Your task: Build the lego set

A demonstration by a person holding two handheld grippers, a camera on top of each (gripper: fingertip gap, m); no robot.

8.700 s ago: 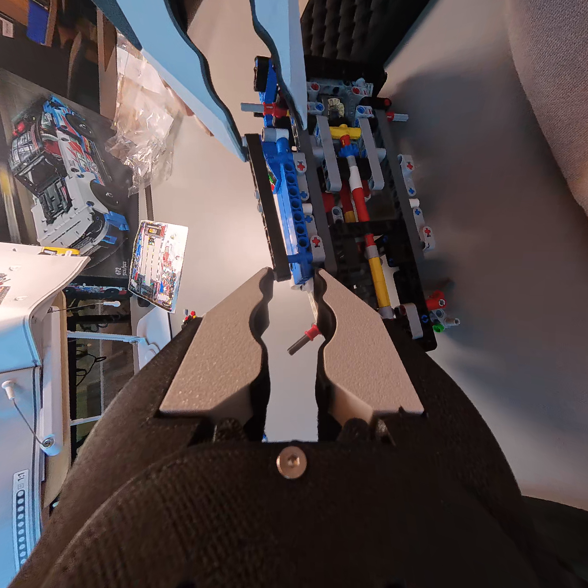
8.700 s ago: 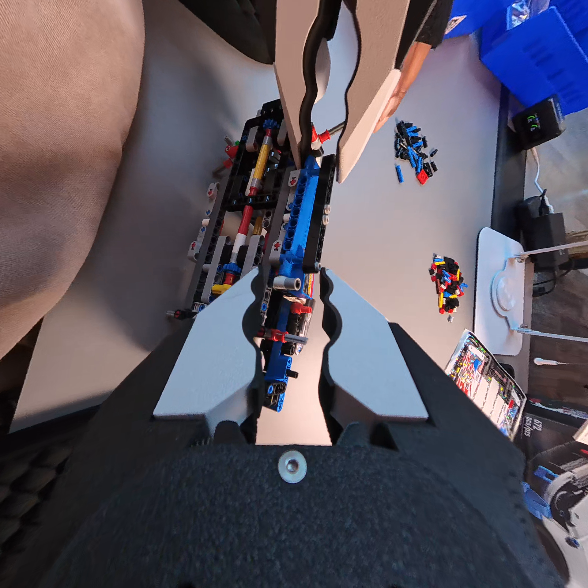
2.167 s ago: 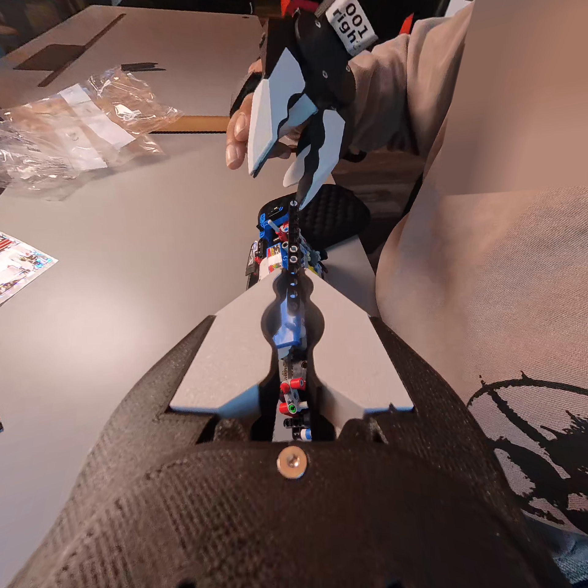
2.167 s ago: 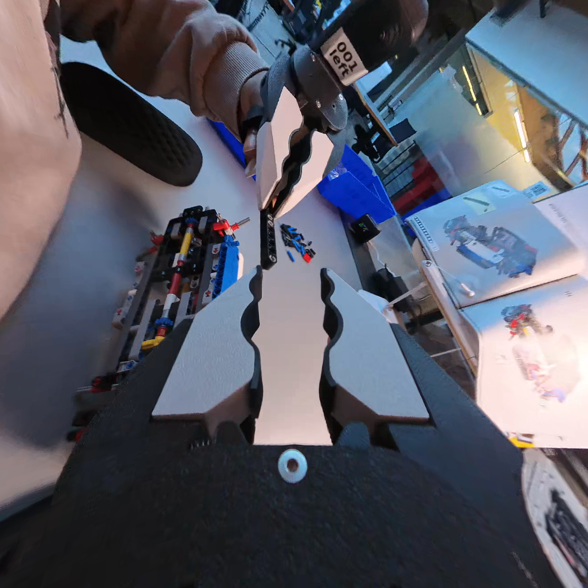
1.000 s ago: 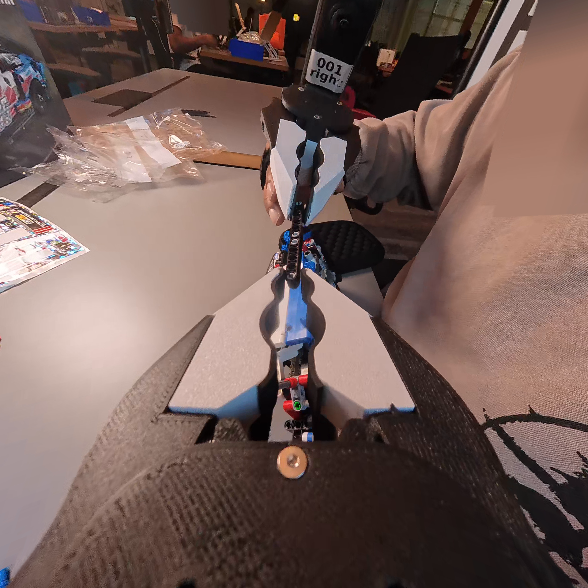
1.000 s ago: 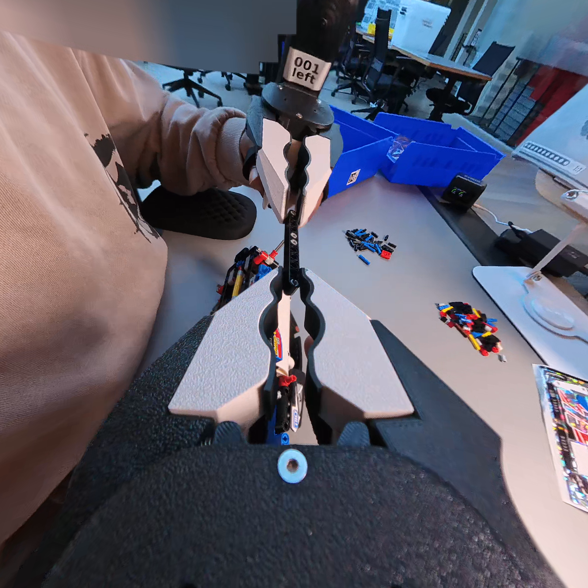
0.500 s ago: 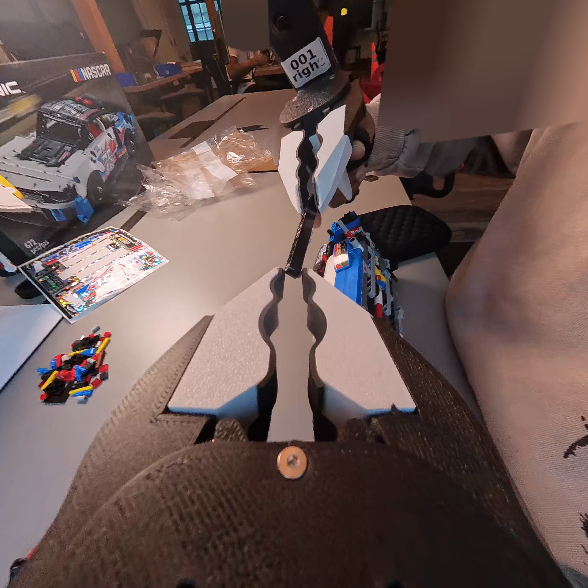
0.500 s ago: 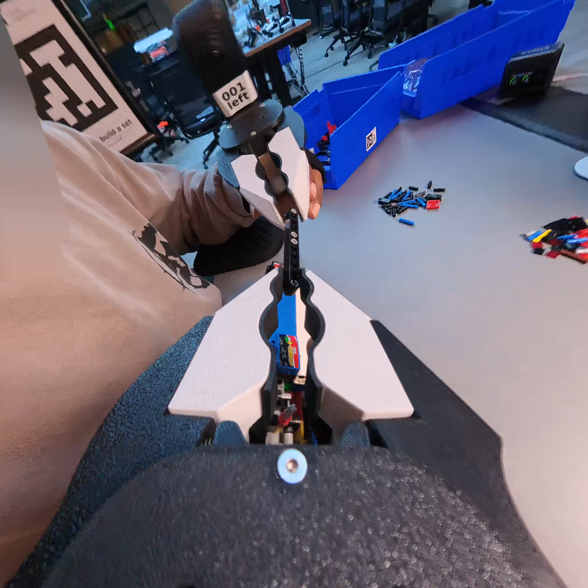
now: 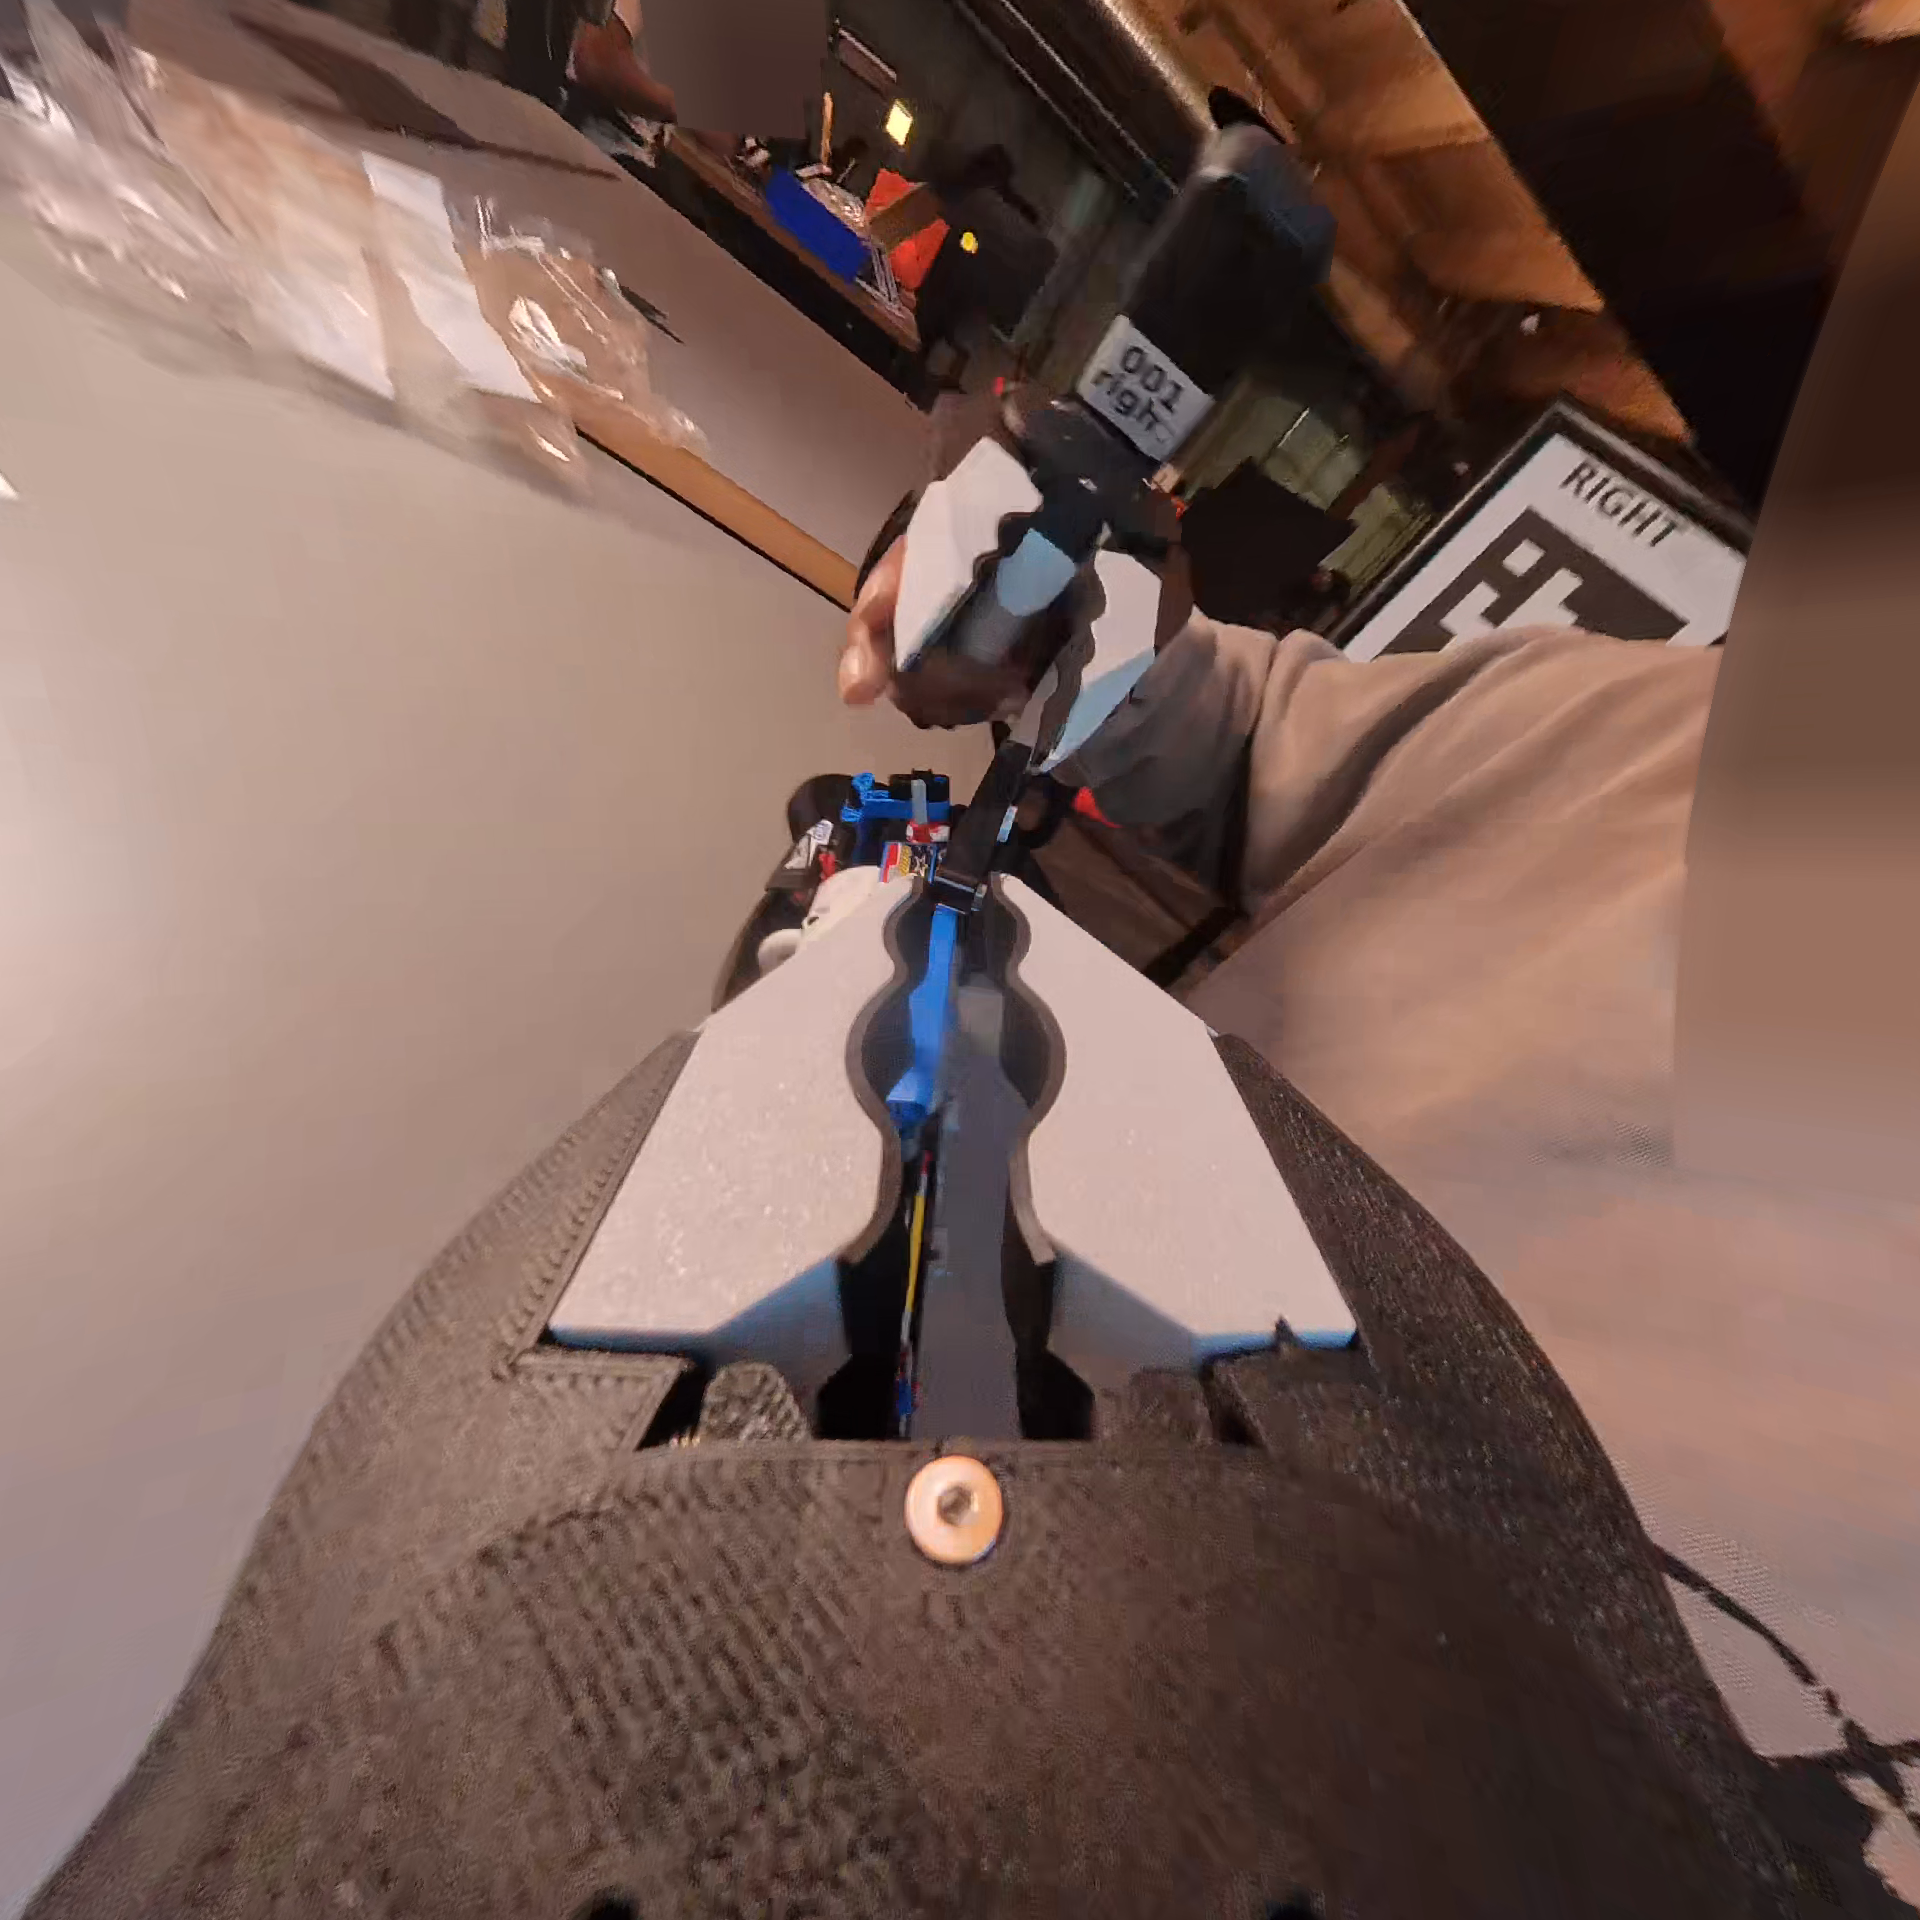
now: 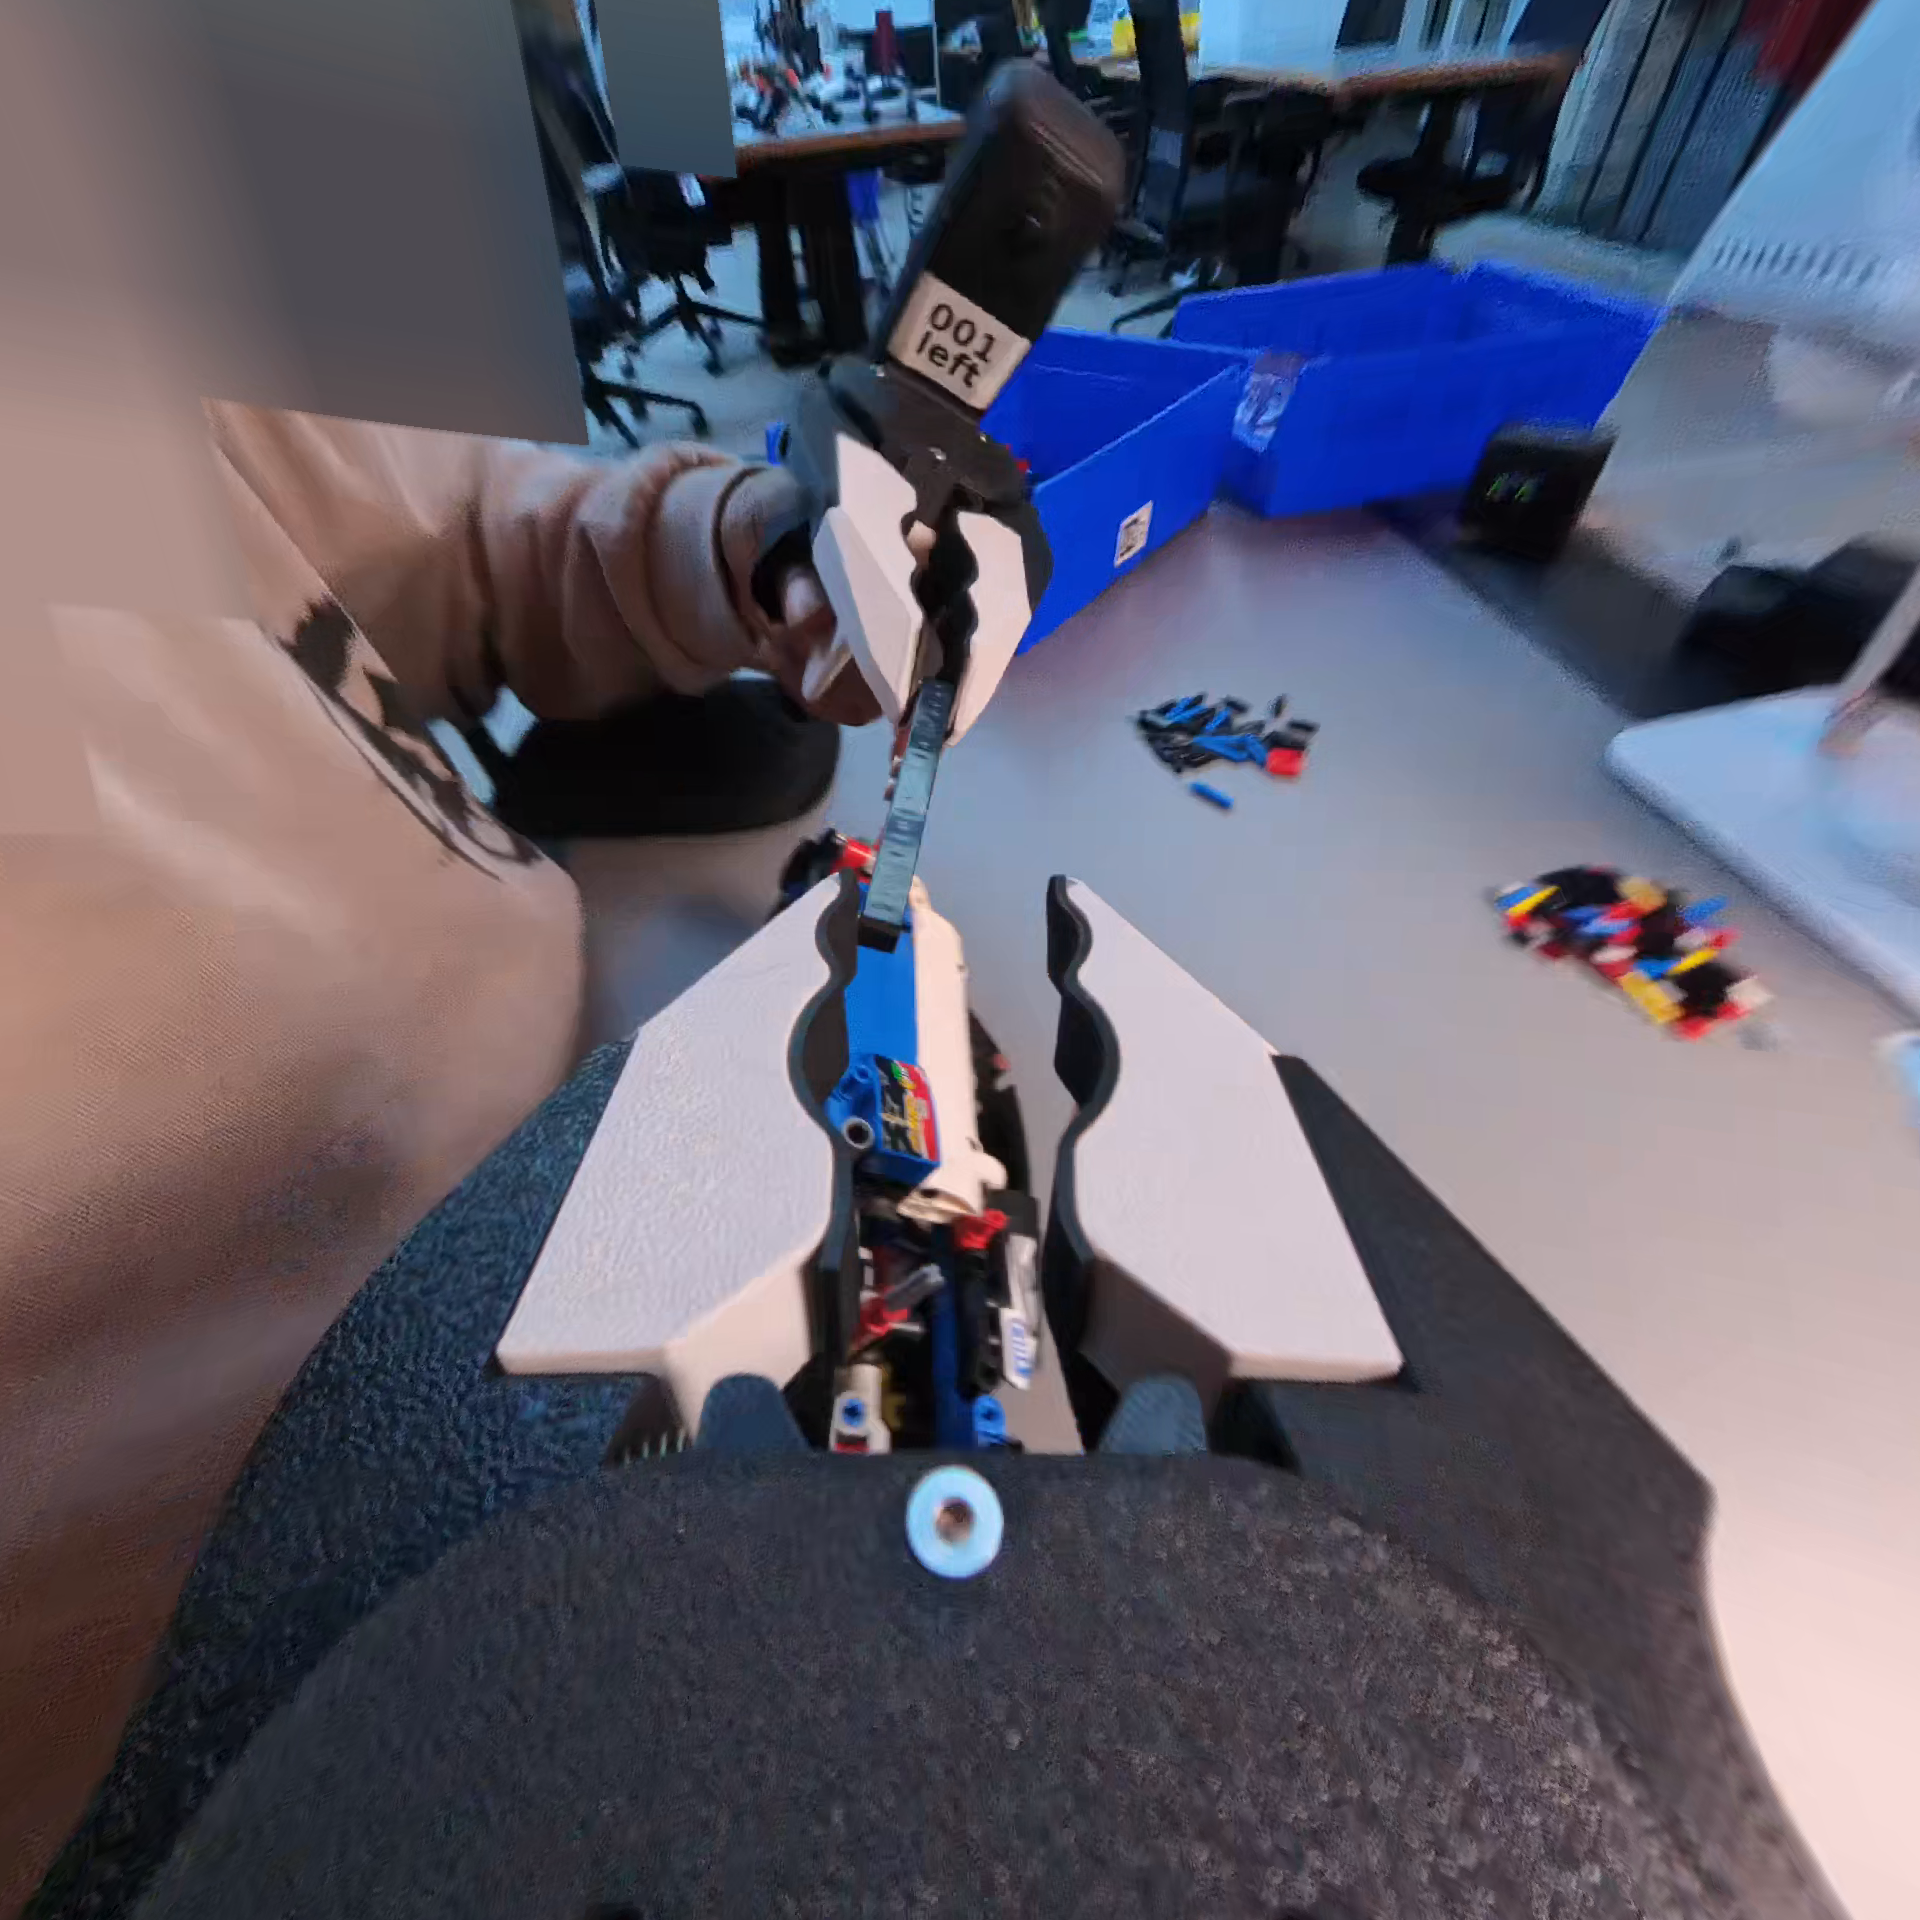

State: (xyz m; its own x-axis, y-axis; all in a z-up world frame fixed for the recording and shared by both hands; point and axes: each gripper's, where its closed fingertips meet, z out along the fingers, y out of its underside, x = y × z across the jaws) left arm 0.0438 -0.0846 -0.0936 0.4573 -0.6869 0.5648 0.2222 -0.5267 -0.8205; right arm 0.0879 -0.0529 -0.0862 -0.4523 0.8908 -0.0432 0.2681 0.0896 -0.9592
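Both wrist cams look fwd, facing each other close-up, sharing lego chassis [image 9: 894,831] [image 10: 914,1049] btwn them.

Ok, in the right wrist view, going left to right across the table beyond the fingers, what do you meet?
black padded rest → black beam → pile of black and blue pieces → multicoloured pile of pieces
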